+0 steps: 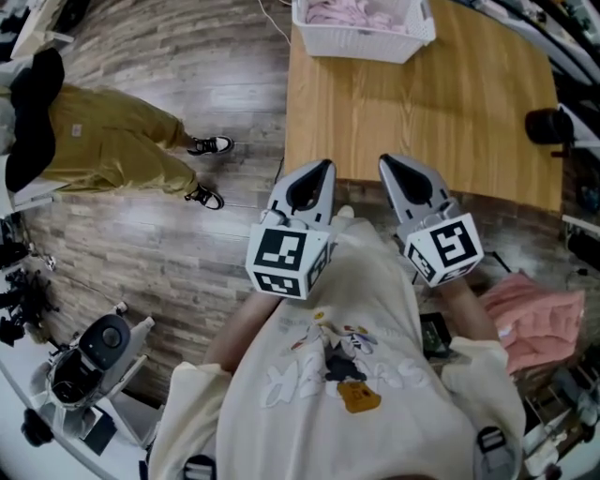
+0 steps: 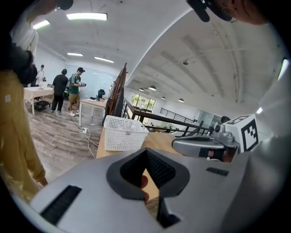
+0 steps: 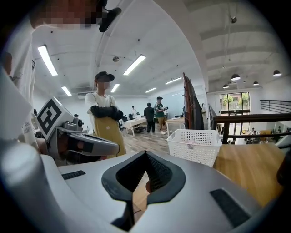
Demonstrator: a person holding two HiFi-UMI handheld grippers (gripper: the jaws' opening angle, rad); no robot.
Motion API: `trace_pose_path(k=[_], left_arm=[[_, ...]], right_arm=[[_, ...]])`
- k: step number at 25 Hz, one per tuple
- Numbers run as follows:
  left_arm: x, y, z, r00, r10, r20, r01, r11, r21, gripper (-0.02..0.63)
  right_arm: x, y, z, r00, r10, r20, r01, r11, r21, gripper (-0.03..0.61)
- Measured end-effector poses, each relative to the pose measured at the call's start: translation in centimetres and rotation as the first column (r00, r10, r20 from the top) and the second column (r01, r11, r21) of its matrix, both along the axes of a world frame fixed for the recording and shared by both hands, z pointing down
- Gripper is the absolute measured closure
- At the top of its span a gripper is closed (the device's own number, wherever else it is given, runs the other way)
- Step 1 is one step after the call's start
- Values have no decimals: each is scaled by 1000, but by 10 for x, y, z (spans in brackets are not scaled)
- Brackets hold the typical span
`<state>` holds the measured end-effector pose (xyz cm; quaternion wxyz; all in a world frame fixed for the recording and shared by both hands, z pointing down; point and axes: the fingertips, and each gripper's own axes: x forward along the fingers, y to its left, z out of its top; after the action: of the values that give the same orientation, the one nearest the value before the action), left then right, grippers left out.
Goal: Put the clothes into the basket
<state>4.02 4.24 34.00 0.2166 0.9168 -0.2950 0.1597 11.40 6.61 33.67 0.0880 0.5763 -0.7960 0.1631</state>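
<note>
A white perforated basket (image 1: 361,39) stands at the far end of the wooden table (image 1: 441,112), with pink clothes (image 1: 356,11) lying in it. Another pink garment (image 1: 534,314) lies low to my right, off the table. Both grippers hover side by side near my chest at the table's near edge. My left gripper (image 1: 323,166) is shut with nothing in it, and so is my right gripper (image 1: 386,161). The left gripper view shows its closed jaws (image 2: 146,151) aimed toward the basket (image 2: 122,136). In the right gripper view the shut jaws (image 3: 145,154) also face the basket (image 3: 193,145).
A person in mustard trousers (image 1: 112,145) stands on the wood floor left of the table. Grey equipment on a stand (image 1: 94,352) sits at lower left. A black object (image 1: 548,125) is at the table's right edge. More people and tables are far off.
</note>
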Motion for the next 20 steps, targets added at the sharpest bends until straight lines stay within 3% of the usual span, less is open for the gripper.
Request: trace_pose_path(k=[3,9,15,20], left_arm=[[5,20,-2,1000,-8,20,7,999,36,614],[2,53,1,999,-39,17,39,999,39,614],[-4,78,9,999,-43,11,43,999,-2,614],[-8,76,7,999,-41,21,40,998,40,614]], right_arm=[[5,21,4,1000,-8,19,8,1000,6,560],[11,52,6,999,-7,31,6,999,33,560],[-8,63,-3,996,-64,65,58,995,84,560],[-16,58,-10,996,-73,56,67,993,101,560]])
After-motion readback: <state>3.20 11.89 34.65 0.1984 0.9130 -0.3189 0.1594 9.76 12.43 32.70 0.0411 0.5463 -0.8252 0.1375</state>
